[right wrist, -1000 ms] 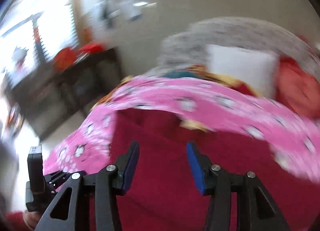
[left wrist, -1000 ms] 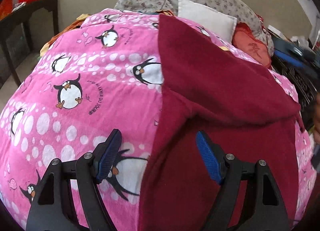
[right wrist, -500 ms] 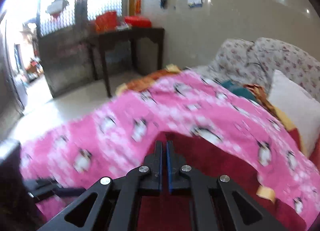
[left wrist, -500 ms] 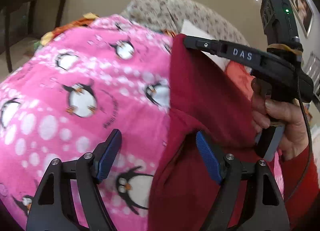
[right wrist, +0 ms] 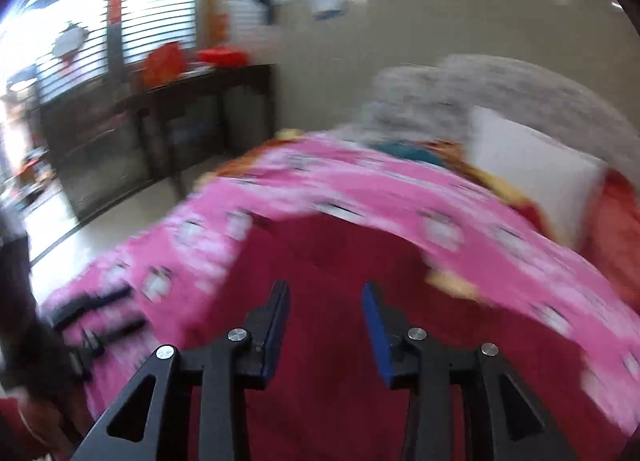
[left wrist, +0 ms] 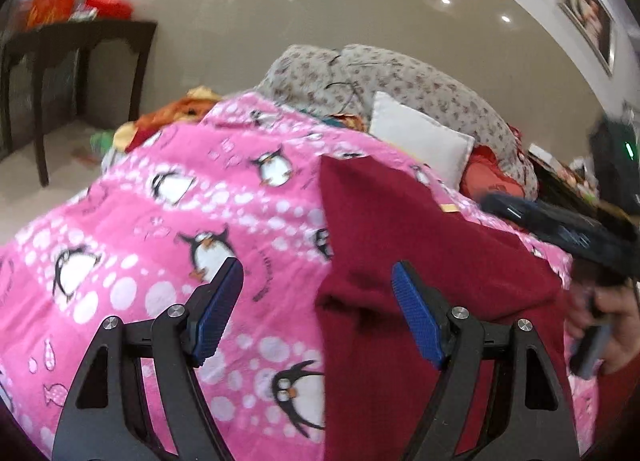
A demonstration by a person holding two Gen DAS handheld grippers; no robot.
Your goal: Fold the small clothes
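Where the floor meets the beige wall at the upper left of the left wrist frame, a dark wooden side table stands with red items on top, and framed pictures hang at the upper right. The working surface is a bright pink fleece blanket printed with penguins and white dots, with a grey floral cushion and a white square pillow behind it. The dark red knitted garment lies flat on this blanket, its long axis running from the bottom centre of the frame up toward the pillow, with 1 corner pointing to the upper middle and a fold across its middle. The left gripper has its 2 blue-padded fingers spread wide and holding nothing; the garment's left edge passes between them, the right finger over red cloth, the left over pink. At the right edge, a hand grips the black handle of the right gripper. In the blurred right wrist frame, the right gripper is parted, empty, above the garment, with the blanket beyond.
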